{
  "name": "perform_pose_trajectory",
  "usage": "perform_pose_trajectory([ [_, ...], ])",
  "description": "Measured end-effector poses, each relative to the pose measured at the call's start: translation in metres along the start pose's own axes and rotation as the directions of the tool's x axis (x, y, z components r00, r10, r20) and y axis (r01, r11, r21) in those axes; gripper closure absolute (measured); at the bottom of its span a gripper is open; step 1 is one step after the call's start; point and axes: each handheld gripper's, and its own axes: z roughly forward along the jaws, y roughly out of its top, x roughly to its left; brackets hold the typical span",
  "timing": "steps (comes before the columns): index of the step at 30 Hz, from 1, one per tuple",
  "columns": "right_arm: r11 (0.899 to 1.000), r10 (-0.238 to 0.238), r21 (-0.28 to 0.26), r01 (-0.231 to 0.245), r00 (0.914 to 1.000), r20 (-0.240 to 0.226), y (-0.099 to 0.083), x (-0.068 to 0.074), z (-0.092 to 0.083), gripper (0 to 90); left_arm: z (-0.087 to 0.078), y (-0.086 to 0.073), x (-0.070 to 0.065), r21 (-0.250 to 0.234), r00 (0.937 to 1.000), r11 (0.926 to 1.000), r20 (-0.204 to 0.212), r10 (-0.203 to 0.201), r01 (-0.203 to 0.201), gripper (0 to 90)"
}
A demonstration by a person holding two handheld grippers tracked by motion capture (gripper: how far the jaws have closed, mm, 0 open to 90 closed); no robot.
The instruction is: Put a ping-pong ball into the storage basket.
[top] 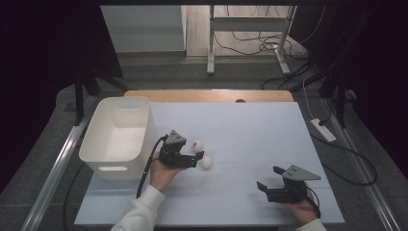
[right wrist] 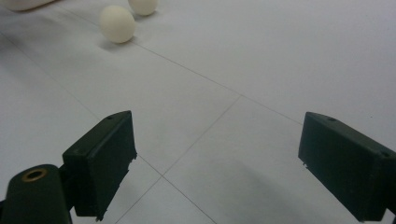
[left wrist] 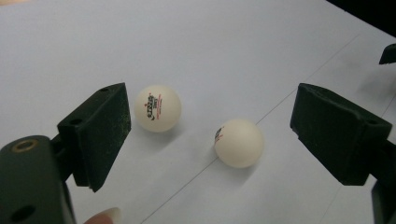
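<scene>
The left gripper (top: 191,160) is being held with fingers spread beside two balls (left wrist: 239,142), ready for grasping; the right gripper (top: 270,181) is being kept open, idle.

Two smooth white balls of matt plastic lie on a pale, matt sheet (top: 250,125) that looks like paper or thin board, faintly creased in straight lines. The nearer ball (left wrist: 239,142) carries a small dark print; the farther ball (left wrist: 157,108) bears a red and dark printed logo. The left gripper (left wrist: 210,126) has black jaws faced with rough, grainy pads (left wrist: 105,126), while the right gripper (right wrist: 229,163) shows smoother, hard black plastic with a brass-coloured insert. A white bin (top: 103,144) near the sheet's left edge looks like smooth, slightly glossy plastic. Light wood (top: 211,95) shows at the table's far edge.
</scene>
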Motion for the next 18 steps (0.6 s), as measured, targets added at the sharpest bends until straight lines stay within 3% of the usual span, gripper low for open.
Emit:
perform_pose_trajectory([
  [18,1.0,-0.001,0.003,0.001,1.0,0.007,0.0,0.0,0.001,11.0,0.012,0.02,0.008,0.019,0.9992,0.9997,-0.035,0.018,-0.018,12.8],
])
